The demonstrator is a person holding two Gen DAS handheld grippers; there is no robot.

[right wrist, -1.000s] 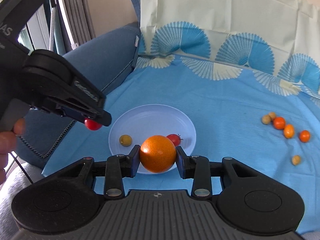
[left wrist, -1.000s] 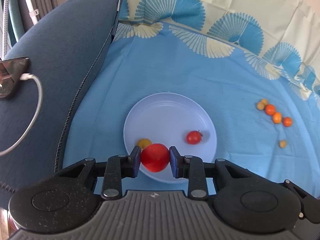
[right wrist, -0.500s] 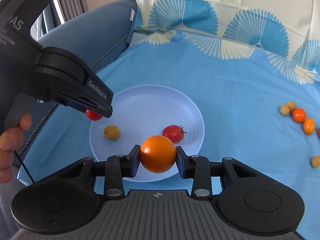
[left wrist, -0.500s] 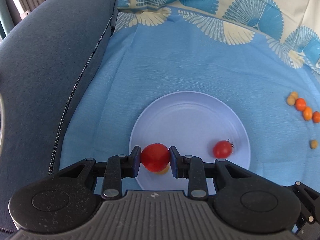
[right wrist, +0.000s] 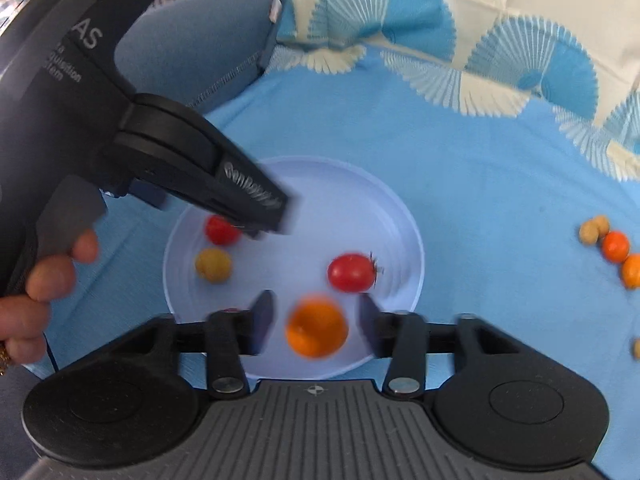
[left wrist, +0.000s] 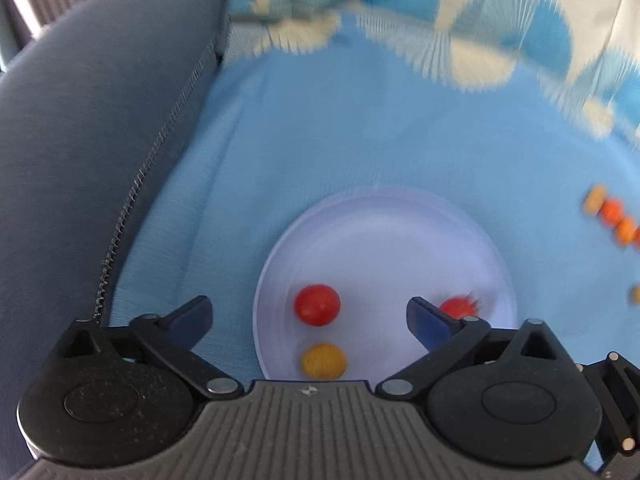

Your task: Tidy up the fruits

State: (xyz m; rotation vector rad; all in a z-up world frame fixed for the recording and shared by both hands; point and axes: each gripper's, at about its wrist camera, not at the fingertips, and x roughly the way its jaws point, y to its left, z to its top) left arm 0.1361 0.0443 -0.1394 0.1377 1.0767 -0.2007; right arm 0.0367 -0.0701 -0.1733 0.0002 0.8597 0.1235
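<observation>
A pale plate (left wrist: 400,232) (right wrist: 360,208) lies on the blue cloth. My left gripper (left wrist: 310,318) is open over its near left part; a red tomato (left wrist: 317,305) (right wrist: 219,230) lies free on the plate between the fingers, with a yellow fruit (left wrist: 323,361) (right wrist: 213,265) just nearer. A stemmed red tomato (left wrist: 458,307) (right wrist: 352,273) lies on the plate's right side. My right gripper (right wrist: 316,322) is open; the orange (right wrist: 318,328) sits blurred between its spread fingers, over the plate's near edge.
Several small orange and tan fruits (right wrist: 608,240) (left wrist: 612,216) lie on the cloth to the right. A blue sofa arm (left wrist: 88,140) rises at the left. A patterned cloth (right wrist: 440,20) covers the backrest. A hand (right wrist: 44,280) holds the left gripper.
Both grippers have opened. The left one let its red tomato onto the plate. The right one released the orange, which shows motion blur.
</observation>
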